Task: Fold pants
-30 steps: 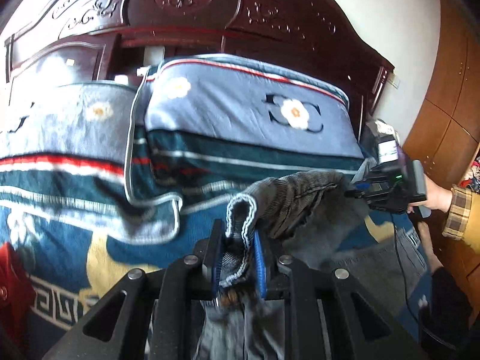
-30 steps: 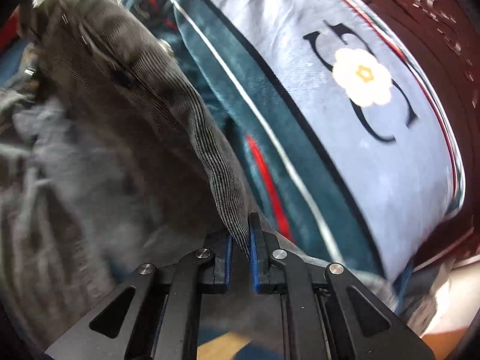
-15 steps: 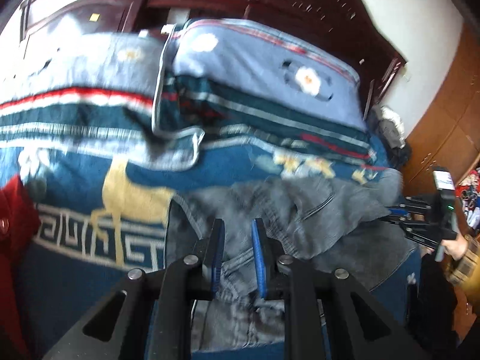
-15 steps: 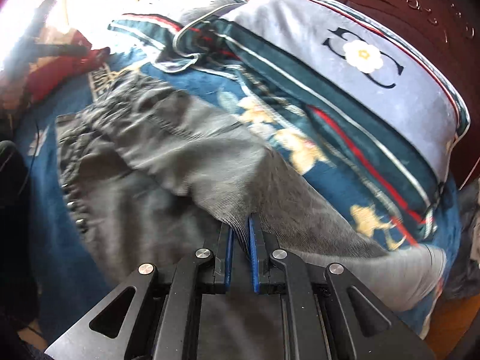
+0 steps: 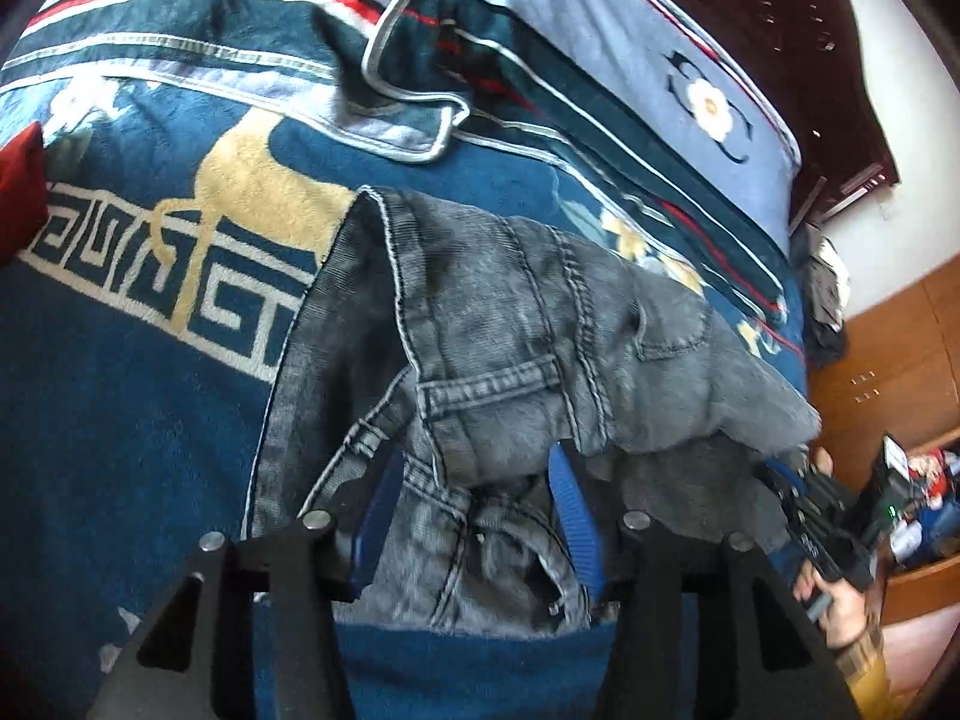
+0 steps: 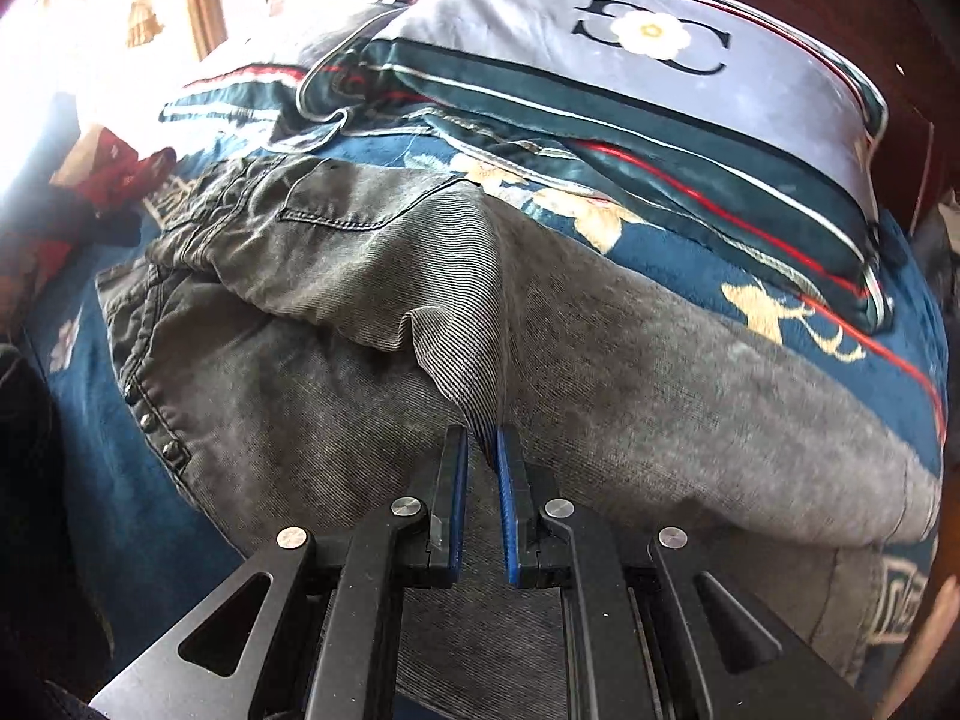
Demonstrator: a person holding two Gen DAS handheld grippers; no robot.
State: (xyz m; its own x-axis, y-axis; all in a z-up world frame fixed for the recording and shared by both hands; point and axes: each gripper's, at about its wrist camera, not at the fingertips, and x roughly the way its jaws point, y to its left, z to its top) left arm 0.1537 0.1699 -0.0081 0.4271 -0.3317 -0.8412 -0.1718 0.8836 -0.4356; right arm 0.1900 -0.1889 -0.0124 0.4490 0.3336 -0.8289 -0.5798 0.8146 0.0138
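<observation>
On the blue patterned bedspread (image 5: 150, 408), the grey pants (image 5: 510, 324) lay folded over on themselves, waistband end toward the left gripper (image 5: 474, 510) and legs running off to the right. That gripper hovered low over the waistband with its blue pads (image 5: 573, 510) spread wide apart, gripping nothing; denim lay between and beneath them, but whether the pads touched it could not be made out. The right gripper (image 6: 480, 456) pointed along the bed toward the folded quilt (image 6: 630, 90), its pads drawn close on a raised ridge of ribbed cloth from the pants (image 6: 336, 252); a thin gap showed lower between the pads, so the firmness of the pinch was unclear. In the left wrist view the person's right hand (image 5: 840, 612) held the other tool at the frame's edge, partly cut off and half hidden behind the pants' fold. A red cloth (image 5: 21, 186) was clipped by the left border. The carved headboard (image 5: 780, 30) was dark, its detail hard to read.
</observation>
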